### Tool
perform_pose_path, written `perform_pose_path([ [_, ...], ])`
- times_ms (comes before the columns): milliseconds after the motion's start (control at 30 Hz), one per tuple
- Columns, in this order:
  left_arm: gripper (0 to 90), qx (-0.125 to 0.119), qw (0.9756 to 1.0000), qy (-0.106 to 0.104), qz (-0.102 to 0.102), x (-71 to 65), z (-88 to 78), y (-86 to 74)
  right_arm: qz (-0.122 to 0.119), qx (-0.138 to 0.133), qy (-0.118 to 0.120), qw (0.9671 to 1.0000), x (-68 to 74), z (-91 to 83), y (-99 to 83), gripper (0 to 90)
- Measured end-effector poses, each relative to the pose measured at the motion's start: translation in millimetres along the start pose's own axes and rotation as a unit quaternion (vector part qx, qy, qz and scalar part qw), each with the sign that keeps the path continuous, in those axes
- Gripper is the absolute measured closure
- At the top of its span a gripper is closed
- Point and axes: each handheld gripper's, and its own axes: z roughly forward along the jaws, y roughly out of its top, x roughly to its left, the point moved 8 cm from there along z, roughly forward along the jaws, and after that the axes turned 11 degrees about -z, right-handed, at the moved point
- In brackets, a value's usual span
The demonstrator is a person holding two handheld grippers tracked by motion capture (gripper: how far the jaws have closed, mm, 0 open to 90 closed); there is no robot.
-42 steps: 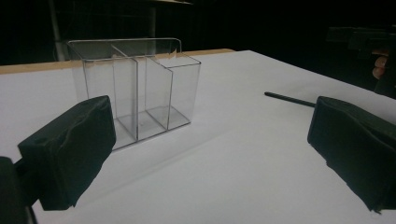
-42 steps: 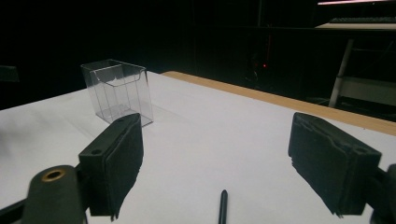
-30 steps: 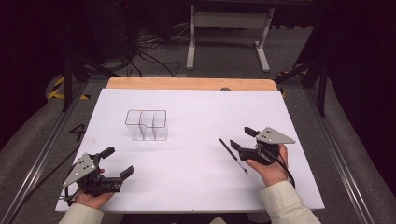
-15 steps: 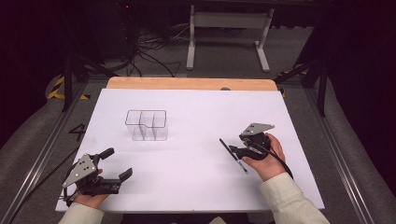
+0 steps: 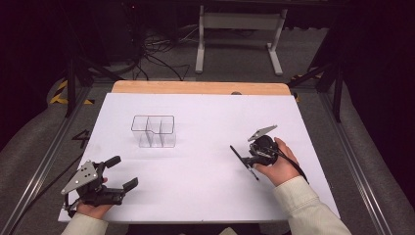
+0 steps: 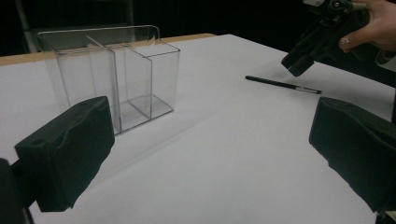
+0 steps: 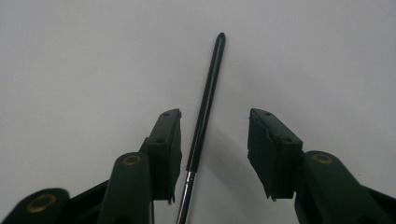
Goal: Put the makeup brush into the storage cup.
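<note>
A thin black pen [image 5: 243, 162] lies flat on the white table [image 5: 205, 196], right of centre. My right gripper [image 5: 248, 155] is tipped down over it. In the right gripper view the pen [image 7: 205, 107] runs up between the open jaws of the right gripper [image 7: 215, 116], closer to the left jaw, and neither pad touches it. My left gripper [image 5: 122, 172] rests open and empty near the front left edge. From the left gripper [image 6: 210, 144] I look across at the pen [image 6: 282, 84] and at the right gripper [image 6: 322, 37] above it.
A clear plastic organizer [image 5: 154, 131] with several compartments stands empty left of centre, also close in the left gripper view as the organizer [image 6: 112, 74]. A wooden strip [image 5: 195, 88] runs along the table's far edge. Metal rails flank both sides.
The right hand has moved left and tipped its gripper down, so the open jaws now straddle the pen. The left gripper has stayed put.
</note>
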Motion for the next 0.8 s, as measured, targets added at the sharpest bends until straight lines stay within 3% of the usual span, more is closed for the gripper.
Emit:
perform_pose_path([
  [167, 2.2, 0.002, 1.0, -0.001, -0.001, -0.6, 0.1, -0.1, 0.014, 0.038, 0.017, 0.999, 3.2, 3.6, -2.6, 62.8],
  [200, 2.0, 0.002, 1.0, 0.002, 0.001, -0.3, 0.5, -0.1, 0.023, 0.059, 0.024, 0.9977, 4.3, 5.9, -4.4, 64.8],
  [233, 2.0, 0.003, 1.0, 0.002, -0.001, -0.8, 0.8, -0.4, 0.023, 0.059, 0.024, 0.9977, 4.3, 5.9, -4.4, 64.8],
  [400, 2.5, 0.003, 1.0, 0.001, 0.003, -1.4, -0.1, 0.0, 0.034, 0.107, 0.042, 0.9928, 7.8, 13.2, -9.8, 68.6],
  [533, 2.9, 0.004, 1.0, 0.0, 0.004, -1.9, 0.5, -0.5, 0.034, 0.124, 0.045, 0.9906, 9.7, 14.8, -11.3, 69.3],
  [633, 2.2, 0.006, 1.0, -0.001, -0.006, -2.0, 1.4, -0.1, 0.03, 0.128, 0.041, 0.9904, 10.0, 16.8, -11.4, 67.4],
  [700, 2.3, 0.002, 0.9997, -0.009, -0.023, -3.4, 2.4, 1.7, 0.028, 0.135, 0.037, 0.9898, 10.9, 18.0, -11.7, 66.6],
  [800, 2.3, 0.006, 0.9998, -0.007, -0.017, -4.4, 3.3, 1.5, 0.021, 0.146, 0.024, 0.9888, 10.9, 18.1, -11.4, 72.8],
])
